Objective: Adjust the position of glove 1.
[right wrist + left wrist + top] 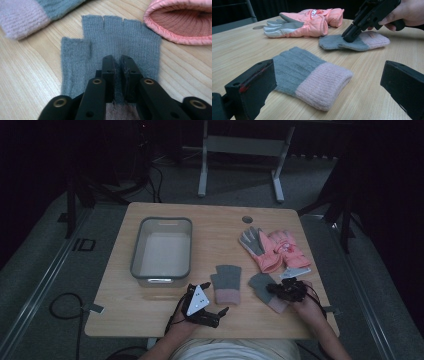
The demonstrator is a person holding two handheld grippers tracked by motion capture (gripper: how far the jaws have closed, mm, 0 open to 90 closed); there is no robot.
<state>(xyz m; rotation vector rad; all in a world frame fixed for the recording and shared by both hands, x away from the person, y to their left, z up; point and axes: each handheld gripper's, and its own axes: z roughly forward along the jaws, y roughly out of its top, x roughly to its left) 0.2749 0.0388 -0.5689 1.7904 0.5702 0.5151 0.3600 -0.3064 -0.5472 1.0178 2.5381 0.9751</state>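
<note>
Pinching the grey-and-pink knit glove (110, 45) near the middle of its palm, the right gripper (117, 62) has its jaws nearly together on a fold of the fabric, so the pick-up step looks to be in hand. The glove lies flat on the wooden table (210, 222), fingerless, grey with a pink cuff, just beside the pink ski gloves (275, 249). Its mate (309, 75) lies in front of the left gripper (329, 82), whose jaws stand wide apart and hold nothing. Next probably comes a lift toward the grey bin (136, 251), which calls for a steady hold on thin, floppy knit.
</note>
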